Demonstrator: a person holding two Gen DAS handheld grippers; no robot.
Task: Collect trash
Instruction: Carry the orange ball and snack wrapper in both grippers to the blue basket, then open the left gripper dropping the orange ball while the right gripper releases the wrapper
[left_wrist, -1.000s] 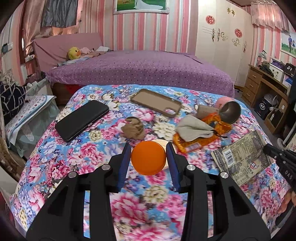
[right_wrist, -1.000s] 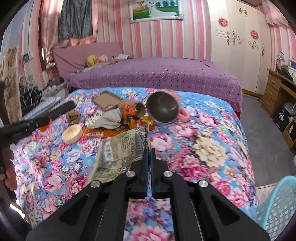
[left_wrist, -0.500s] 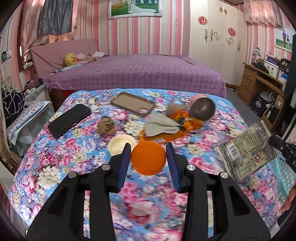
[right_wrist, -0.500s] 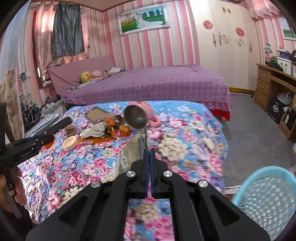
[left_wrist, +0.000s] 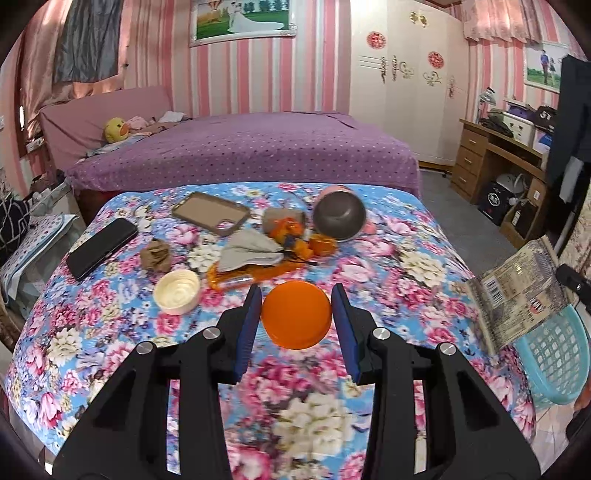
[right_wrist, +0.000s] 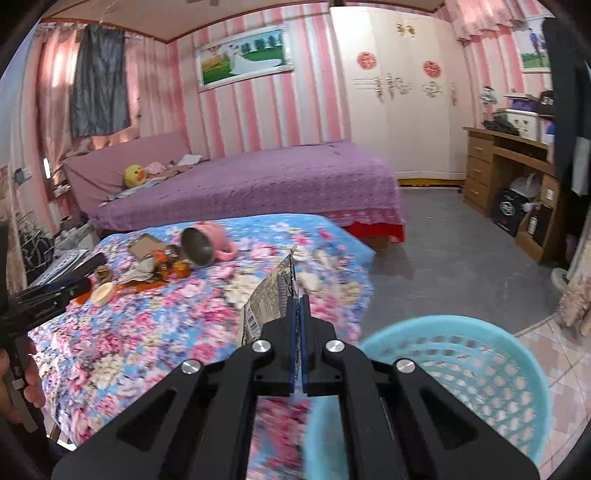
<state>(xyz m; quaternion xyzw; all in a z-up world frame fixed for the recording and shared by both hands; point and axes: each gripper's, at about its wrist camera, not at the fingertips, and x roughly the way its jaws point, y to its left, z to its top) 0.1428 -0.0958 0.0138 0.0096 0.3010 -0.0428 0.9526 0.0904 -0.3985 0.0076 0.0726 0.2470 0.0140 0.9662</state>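
An orange round lid (left_wrist: 295, 317) hangs above the flowered tablecloth (left_wrist: 110, 332), and my left gripper (left_wrist: 296, 295) is shut on it between its blue pads. My right gripper (right_wrist: 298, 301) is shut on a printed foil snack wrapper (right_wrist: 271, 299), which stands up from the jaws. That wrapper (left_wrist: 517, 299) also shows at the right of the left wrist view, above a turquoise mesh basket (left_wrist: 554, 354). In the right wrist view the basket (right_wrist: 480, 369) sits on the floor just right of and below the gripper. The left gripper (right_wrist: 74, 291) appears at the left edge.
On the table lie a cream lid (left_wrist: 177, 291), a black phone (left_wrist: 101, 247), a brown phone case (left_wrist: 210, 212), a brown paper wad (left_wrist: 157, 254), a grey cloth (left_wrist: 247, 251), orange wrappers (left_wrist: 236, 277) and a tipped pink mug (left_wrist: 340, 218). A purple bed stands behind, a wooden desk at the right.
Both grippers have drawn back from the table's clutter and swung right, still holding the lid and the wrapper. The turquoise basket has come into view under the right gripper.
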